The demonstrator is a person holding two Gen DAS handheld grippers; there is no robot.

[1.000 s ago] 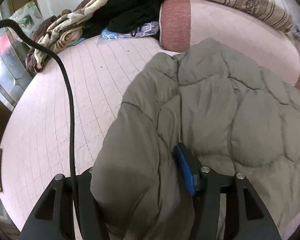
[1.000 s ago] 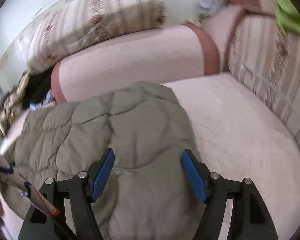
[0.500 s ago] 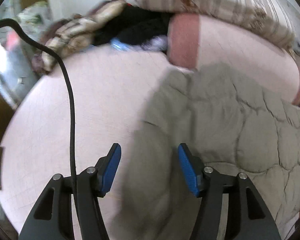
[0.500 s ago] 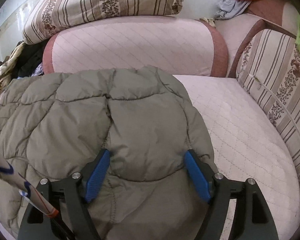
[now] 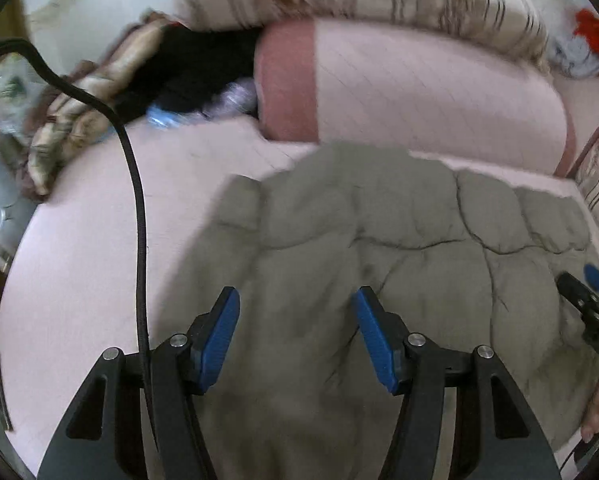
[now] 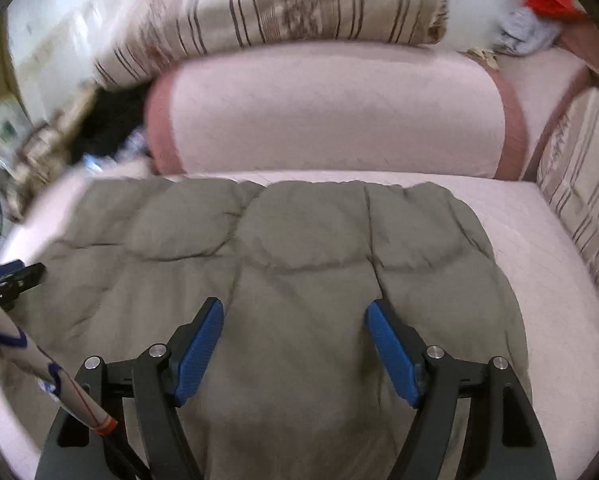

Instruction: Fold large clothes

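Note:
A grey-green quilted jacket [image 5: 399, 240] lies spread on the pink sofa seat [image 5: 79, 260]; in the right wrist view the jacket [image 6: 299, 240] is a flat, roughly rectangular shape. My left gripper [image 5: 295, 300] hovers open over its left part, nothing between the blue pads. My right gripper [image 6: 294, 308] hovers open over the jacket's near middle, also holding nothing. Each gripper shows at the edge of the other's view: the right gripper [image 5: 595, 304] with a hand [image 5: 597, 408] below it, and the left gripper [image 6: 11, 280].
A pink bolster backrest [image 6: 339, 120] with a striped cushion [image 6: 279, 8] on top stands behind the jacket. A heap of clothes [image 5: 99, 92] sits at the back left. A striped armrest [image 6: 579, 200] bounds the right. A black cable [image 5: 137, 200] hangs beside my left gripper.
A second ago a fold of the jacket was draped between my left fingers; it now lies flat and that gripper is free. Both grippers have drawn back across the jacket.

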